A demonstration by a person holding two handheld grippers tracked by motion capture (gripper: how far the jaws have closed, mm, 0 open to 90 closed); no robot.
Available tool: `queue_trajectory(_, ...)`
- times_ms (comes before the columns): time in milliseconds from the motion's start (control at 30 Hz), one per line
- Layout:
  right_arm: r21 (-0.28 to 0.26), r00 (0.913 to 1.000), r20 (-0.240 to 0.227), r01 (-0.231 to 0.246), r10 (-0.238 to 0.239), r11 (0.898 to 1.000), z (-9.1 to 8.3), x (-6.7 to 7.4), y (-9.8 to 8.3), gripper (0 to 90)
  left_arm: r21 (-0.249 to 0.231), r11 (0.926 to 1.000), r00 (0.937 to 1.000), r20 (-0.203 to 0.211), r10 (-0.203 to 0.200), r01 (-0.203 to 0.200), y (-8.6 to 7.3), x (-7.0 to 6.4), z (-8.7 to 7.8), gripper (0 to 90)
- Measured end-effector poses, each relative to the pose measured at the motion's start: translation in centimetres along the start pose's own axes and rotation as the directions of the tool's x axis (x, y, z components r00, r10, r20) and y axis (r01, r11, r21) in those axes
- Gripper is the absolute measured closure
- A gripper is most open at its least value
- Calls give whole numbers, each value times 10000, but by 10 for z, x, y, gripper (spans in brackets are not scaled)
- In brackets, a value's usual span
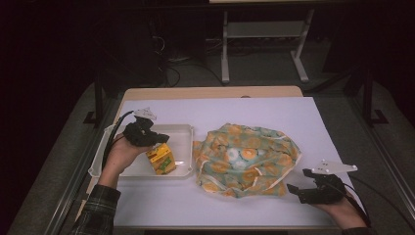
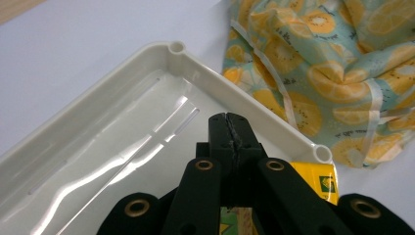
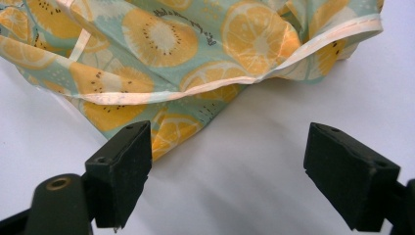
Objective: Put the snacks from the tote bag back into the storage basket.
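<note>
Jaws of the left gripper (image 2: 229,128) are pressed together above the yellow carton (image 1: 161,158) in the white tray (image 1: 182,130). Right gripper (image 3: 227,176) jaws are spread near the fruit cloth (image 3: 195,54).

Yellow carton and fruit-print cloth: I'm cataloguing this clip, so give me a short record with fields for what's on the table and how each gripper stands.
surface: table with a white cover
tray: white tray, left of the cloth
carton: yellow carton standing in the tray, near its front right corner
cloth: fruit-print cloth, crumpled, beside the tray
left gripper: left gripper shut, jaws together above the carton's top; whether it pinches the top cannot be told
right gripper: right gripper open, empty, just short of the cloth's hem
</note>
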State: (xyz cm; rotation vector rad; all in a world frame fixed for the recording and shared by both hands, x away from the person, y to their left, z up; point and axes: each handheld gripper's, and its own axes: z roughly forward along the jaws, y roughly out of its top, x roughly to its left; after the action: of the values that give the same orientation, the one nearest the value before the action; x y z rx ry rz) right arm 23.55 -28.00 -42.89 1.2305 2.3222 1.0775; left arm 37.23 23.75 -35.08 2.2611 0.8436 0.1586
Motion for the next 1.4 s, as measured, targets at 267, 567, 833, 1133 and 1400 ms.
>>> queue_trajectory(267, -30, 10000, 18, 13, -13, 10000, 0, 0, 0, 174, 167, 9997, 9997, 184, 148, -151, 0, -3, 1, 899)
queue_trajectory(567, -21, 10000, 23, 20, -20, 10000, -1, 0, 0, 174, 130, 9997, 9988, 433, 208, -214, 0, -8, 0, 899)
queue_trajectory(833, -17, 10000, 20, 15, -15, 10000, -1, 0, 0, 174, 200, 9994, 9975, 656, 261, -275, 0, -13, 0, 899)
queue_trajectory(1133, -5, 10000, 9, 34, -34, 10000, -1, 0, 0, 174, 335, 9983, 9948, 923, 436, -469, 0, -16, -2, 899)
queue_trajectory(1400, -15, 10000, 17, 39, -39, 10000, -1, 0, 0, 174, 426, 9975, 9916, 1191, 510, -564, 0, -18, 0, 899)
